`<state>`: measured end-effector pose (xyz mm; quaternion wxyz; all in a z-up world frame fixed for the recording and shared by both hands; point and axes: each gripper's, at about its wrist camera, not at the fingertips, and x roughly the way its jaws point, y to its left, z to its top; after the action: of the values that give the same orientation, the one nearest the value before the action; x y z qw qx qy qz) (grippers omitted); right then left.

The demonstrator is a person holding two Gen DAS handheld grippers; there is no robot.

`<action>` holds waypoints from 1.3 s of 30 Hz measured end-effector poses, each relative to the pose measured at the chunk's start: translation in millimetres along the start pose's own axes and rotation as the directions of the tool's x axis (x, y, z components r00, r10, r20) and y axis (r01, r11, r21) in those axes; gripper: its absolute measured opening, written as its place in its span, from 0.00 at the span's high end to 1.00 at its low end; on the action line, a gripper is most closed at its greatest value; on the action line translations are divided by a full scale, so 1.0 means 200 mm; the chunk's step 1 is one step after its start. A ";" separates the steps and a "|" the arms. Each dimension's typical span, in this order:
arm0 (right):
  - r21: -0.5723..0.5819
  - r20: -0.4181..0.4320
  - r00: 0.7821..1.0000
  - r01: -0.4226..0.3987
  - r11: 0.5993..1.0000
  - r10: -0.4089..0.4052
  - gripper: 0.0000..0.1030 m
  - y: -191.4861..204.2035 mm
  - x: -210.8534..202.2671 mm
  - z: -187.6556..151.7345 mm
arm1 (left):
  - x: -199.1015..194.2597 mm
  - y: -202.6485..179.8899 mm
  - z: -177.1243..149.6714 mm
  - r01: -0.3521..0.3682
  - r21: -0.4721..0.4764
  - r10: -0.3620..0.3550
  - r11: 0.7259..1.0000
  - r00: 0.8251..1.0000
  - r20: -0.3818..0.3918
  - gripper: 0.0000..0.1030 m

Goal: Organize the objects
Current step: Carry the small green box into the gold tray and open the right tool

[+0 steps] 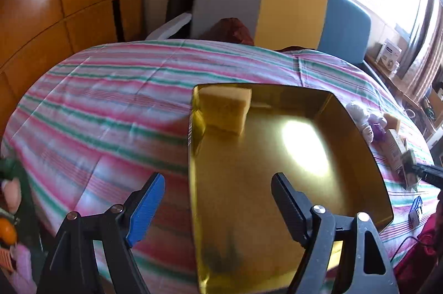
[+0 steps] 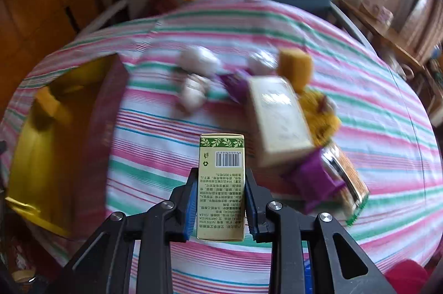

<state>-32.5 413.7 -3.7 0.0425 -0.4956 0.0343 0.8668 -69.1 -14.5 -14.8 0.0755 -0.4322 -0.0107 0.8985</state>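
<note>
My right gripper [image 2: 220, 200] pinches a small green-printed box [image 2: 221, 183] above the striped cloth, right of the gold tray [image 1: 277, 155], while my left gripper [image 1: 218, 197], fingers spread and empty, hangs over that tray's near edge. The step in hand is carrying; next, I judge, the box must travel leftward into the tray. The tray holds one yellow sponge [image 1: 225, 108] in its far left corner.

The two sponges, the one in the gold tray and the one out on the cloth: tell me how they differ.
The tray sponge lies in a far corner of the gold tray; the loose sponge sits on the striped cloth among the clutter. The tray sponge stands alone, while the loose sponge is crowded against a cream box. Both are yellow blocks, and neither is held.
</note>
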 end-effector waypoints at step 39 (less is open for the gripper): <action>-0.031 -0.250 0.897 -0.384 0.923 0.365 0.69 1.71 0.53 0.38 | -0.04 0.36 -0.17 -0.051 -0.166 0.047 0.985 0.998 -0.029 0.23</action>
<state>-188.0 86.3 -50.7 -0.1494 -0.5819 0.0994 0.7932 -46.6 -87.7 -37.2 0.0172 -0.4485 -0.0741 0.8905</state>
